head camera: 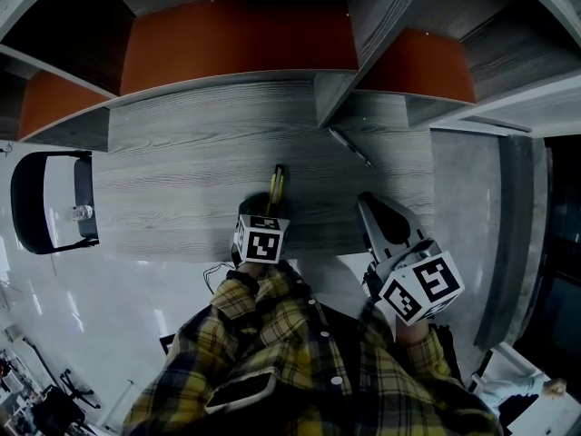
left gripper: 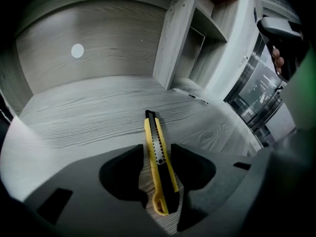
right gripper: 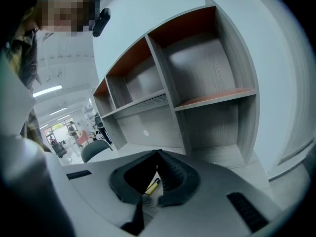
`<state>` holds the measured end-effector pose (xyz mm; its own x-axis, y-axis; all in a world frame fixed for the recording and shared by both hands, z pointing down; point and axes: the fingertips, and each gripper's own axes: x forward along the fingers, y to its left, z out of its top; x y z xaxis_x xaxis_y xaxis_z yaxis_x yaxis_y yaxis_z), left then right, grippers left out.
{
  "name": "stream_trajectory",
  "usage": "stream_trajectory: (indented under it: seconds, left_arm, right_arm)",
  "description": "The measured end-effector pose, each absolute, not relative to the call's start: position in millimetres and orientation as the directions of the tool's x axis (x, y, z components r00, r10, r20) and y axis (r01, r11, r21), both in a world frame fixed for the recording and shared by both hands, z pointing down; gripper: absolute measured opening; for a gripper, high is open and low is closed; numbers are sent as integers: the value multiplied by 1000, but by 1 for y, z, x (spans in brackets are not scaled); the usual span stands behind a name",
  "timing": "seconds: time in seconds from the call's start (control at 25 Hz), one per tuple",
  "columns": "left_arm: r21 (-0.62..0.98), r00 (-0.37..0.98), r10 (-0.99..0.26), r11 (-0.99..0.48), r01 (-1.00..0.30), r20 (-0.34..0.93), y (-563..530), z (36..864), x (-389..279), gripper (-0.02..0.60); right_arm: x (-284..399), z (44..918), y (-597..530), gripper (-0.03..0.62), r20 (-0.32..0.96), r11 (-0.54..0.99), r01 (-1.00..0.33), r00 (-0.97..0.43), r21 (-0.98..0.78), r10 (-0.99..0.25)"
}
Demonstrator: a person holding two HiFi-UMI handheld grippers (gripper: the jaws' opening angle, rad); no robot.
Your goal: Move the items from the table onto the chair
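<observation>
**Desk** (head camera: 182,143): grey wood grain, with open shelves (head camera: 236,44) backed in orange-brown at its far edge.

**Knife** (left gripper: 159,162): yellow and black box cutter. It lies flat on the desk near the front edge, its long axis pointing away from the person.

**Left gripper** (left gripper: 157,148): low over the knife's near end. The fingers (left gripper: 126,174) are parted and straddle the handle, one on each side. A thin strip of desk shows on each side, so there is no grip.

**Right gripper** (right gripper: 158,153): raised just right of the left one, aimed at the shelves. The fingertips meet and nothing is held. The knife shows on the desk through the gap behind the tips.

**Pen** (head camera: 350,147): on the desk near the shelf divider, well apart from the knife.

**Chair** (head camera: 41,203): dark, at the desk's left end.
</observation>
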<state>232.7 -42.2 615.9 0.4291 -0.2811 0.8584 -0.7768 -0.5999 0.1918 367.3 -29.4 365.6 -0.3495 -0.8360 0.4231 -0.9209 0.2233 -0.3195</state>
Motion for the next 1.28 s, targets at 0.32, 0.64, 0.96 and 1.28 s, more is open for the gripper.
stream_trajectory:
  seconds: [0.32,0.64,0.96,1.28]
  left_arm:
    - [152,400,-309,-595,-789,863,-46,617,230,118]
    - [181,424,-361,-544,-819,830,-55,599,221,117]
    - [176,398,-512,-428,-886,761,-73,542,178,117]
    - [166,251,-686,-188,-968,683,-71,484,81,117]
  right_arm:
    - [365,368,-35,17,421,252,-913,-376,-321,-825]
    - [358,365,-40,17,404,299,-897,-417,-325,-814]
    - [311,355,-57,17,349,472,-813,-576,-341,-739]
    - [226,350,-75,17,329,687,-639,-768,-346,-549]
